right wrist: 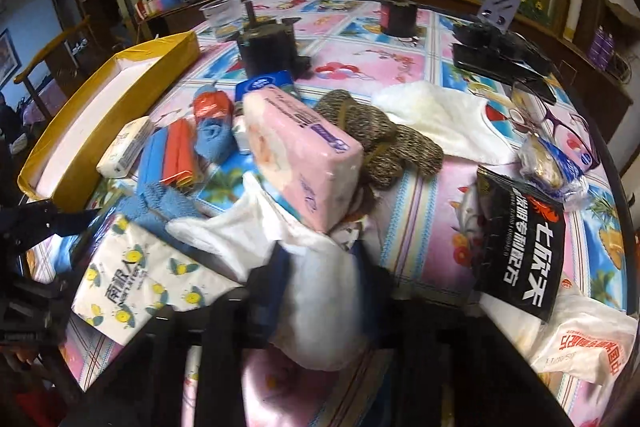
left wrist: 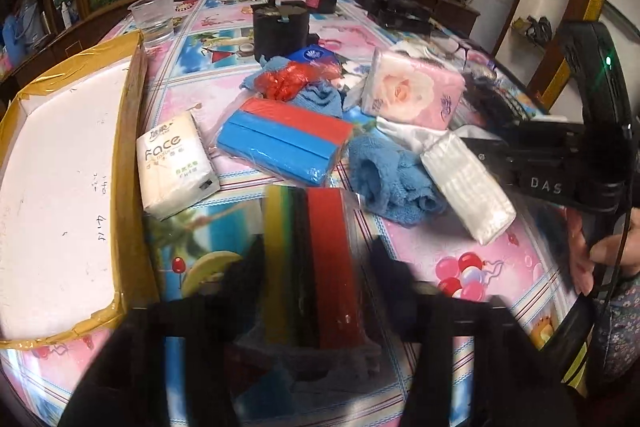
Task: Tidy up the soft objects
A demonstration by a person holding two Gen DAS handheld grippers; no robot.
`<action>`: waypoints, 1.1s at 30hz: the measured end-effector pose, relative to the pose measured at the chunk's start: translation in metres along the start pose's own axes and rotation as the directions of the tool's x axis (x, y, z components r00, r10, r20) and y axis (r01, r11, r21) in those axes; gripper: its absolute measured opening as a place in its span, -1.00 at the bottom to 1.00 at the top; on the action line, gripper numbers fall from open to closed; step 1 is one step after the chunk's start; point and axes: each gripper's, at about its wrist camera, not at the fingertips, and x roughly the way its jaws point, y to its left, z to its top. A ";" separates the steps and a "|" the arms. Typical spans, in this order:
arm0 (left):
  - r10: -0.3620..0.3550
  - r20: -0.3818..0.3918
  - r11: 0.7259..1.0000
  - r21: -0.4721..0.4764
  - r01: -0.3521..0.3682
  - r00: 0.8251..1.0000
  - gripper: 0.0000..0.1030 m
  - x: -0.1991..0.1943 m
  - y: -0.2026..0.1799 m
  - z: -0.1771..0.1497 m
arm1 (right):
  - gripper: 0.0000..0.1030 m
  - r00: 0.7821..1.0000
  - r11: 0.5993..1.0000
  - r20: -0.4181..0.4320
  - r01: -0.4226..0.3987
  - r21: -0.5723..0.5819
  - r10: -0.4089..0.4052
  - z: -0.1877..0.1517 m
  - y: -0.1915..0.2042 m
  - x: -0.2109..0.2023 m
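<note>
I see a clear plastic cup [left wrist: 154, 15], eyeglasses [right wrist: 560, 125] and a black snack packet [right wrist: 520, 247] on the patterned tablecloth [left wrist: 480, 259].

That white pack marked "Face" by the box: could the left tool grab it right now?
Probably not yet. The left tool is already shut on a pack of coloured sponges, so it is occupied. The Face pack itself lies uncovered beside the box.

We cannot see where the blurred right gripper [right wrist: 320, 279] ends against the white pack [right wrist: 320, 307]; the shallow box [left wrist: 60, 167] runs off the left edge
</note>
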 end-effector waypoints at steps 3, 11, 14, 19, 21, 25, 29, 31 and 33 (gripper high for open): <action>-0.041 0.020 0.998 -0.041 0.041 0.999 -0.30 -0.003 0.008 -0.002 | -0.63 0.999 0.999 0.050 -0.015 0.041 0.013 0.001 -0.009 -0.009; -0.098 0.104 0.990 -0.091 0.108 0.990 -0.30 -0.017 0.018 -0.005 | -0.62 0.933 0.989 0.342 -0.142 0.049 0.117 -0.002 -0.007 -0.067; -0.099 0.117 0.989 -0.096 0.111 0.988 -0.30 -0.020 0.019 -0.005 | -0.62 0.920 0.982 0.368 -0.175 0.073 0.136 -0.004 -0.006 -0.071; -0.088 0.155 0.990 -0.097 0.104 0.984 -0.30 -0.034 0.023 -0.003 | -0.62 0.913 0.964 0.367 -0.234 0.122 0.176 -0.005 0.001 -0.071; -0.072 0.176 0.990 -0.107 0.092 0.982 -0.30 -0.044 0.030 -0.003 | -0.62 0.911 0.960 0.368 -0.247 0.130 0.185 -0.004 0.009 -0.071; -0.039 0.215 0.987 -0.143 0.071 0.976 -0.30 -0.062 0.050 -0.002 | -0.62 0.915 0.952 0.334 -0.281 0.122 0.227 0.005 0.036 -0.065; 0.014 0.249 0.979 -0.203 0.038 0.968 -0.30 -0.083 0.085 -0.001 | -0.61 0.916 0.943 0.280 -0.322 0.087 0.287 0.021 0.069 -0.059; 0.041 0.259 0.973 -0.231 0.021 0.965 -0.30 -0.091 0.102 -0.001 | -0.61 0.918 0.941 0.252 -0.333 0.065 0.307 0.033 0.088 -0.056; 0.072 0.264 0.965 -0.262 -0.001 0.962 -0.30 -0.099 0.123 0.000 | -0.61 0.920 0.940 0.225 -0.338 0.041 0.321 0.046 0.107 -0.053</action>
